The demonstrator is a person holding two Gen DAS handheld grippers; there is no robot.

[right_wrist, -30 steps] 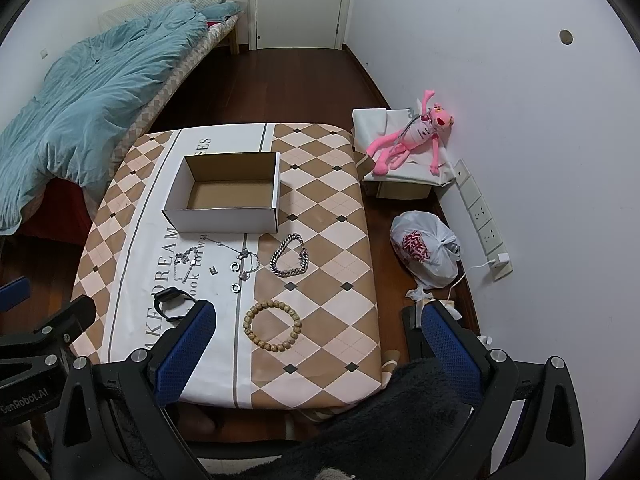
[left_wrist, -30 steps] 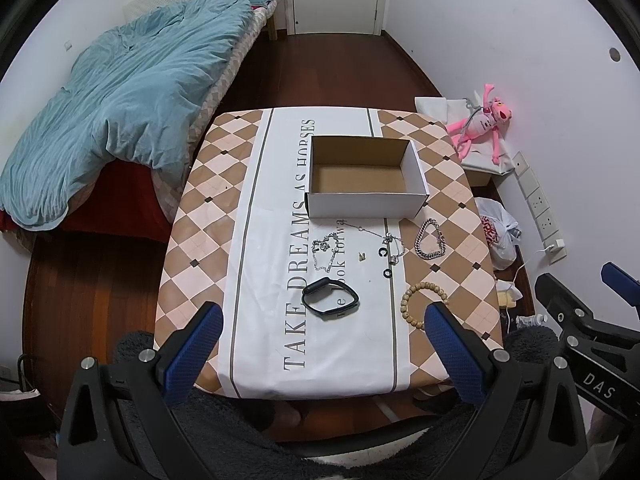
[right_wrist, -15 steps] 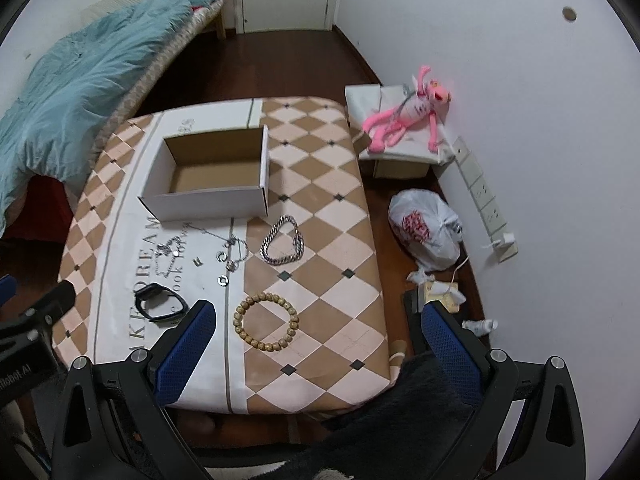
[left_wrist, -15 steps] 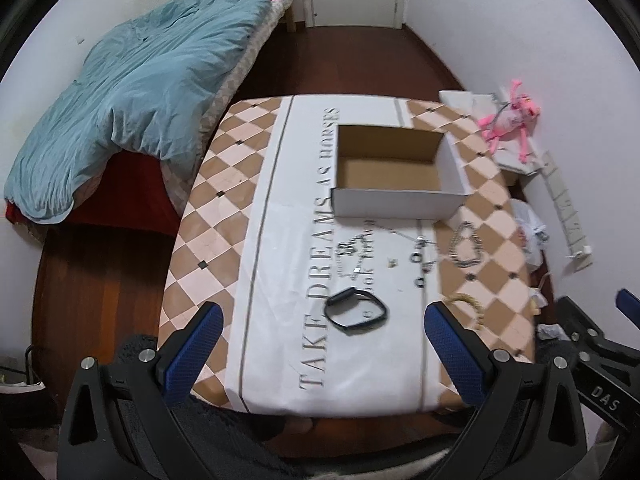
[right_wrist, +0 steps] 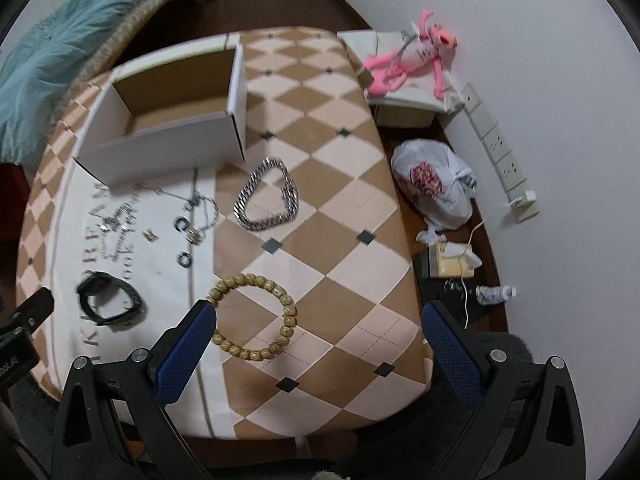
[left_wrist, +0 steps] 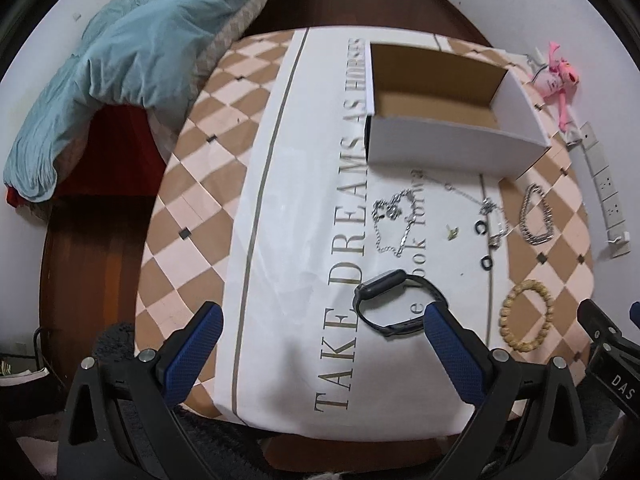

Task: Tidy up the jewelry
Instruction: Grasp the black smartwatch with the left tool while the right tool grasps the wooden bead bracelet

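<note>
An open white cardboard box [left_wrist: 448, 148] [right_wrist: 160, 148] stands empty at the far side of the table. In front of it lie thin silver chains [left_wrist: 394, 220] [right_wrist: 116, 220], small dark rings [left_wrist: 482, 227] [right_wrist: 182, 225], a thick silver chain bracelet [left_wrist: 536, 216] [right_wrist: 268, 196], a wooden bead bracelet [left_wrist: 524, 320] [right_wrist: 254, 316] and a black watch band [left_wrist: 400, 308] [right_wrist: 110, 298]. My left gripper [left_wrist: 320, 324] is open above the near table edge, beside the watch band. My right gripper [right_wrist: 316, 328] is open, its left finger next to the bead bracelet.
The table [left_wrist: 192, 208] [right_wrist: 340, 240] carries a checked cloth with lettering. A bed with a blue quilt [left_wrist: 120, 60] stands to the left. On the floor at right are a pink plush toy [right_wrist: 412, 60], a white plastic bag [right_wrist: 432, 188] and a power strip [right_wrist: 500, 148].
Both grippers have moved forward and down toward the table; the jewelry now looks larger and closer. Both stay open. Nothing on the table has moved.
</note>
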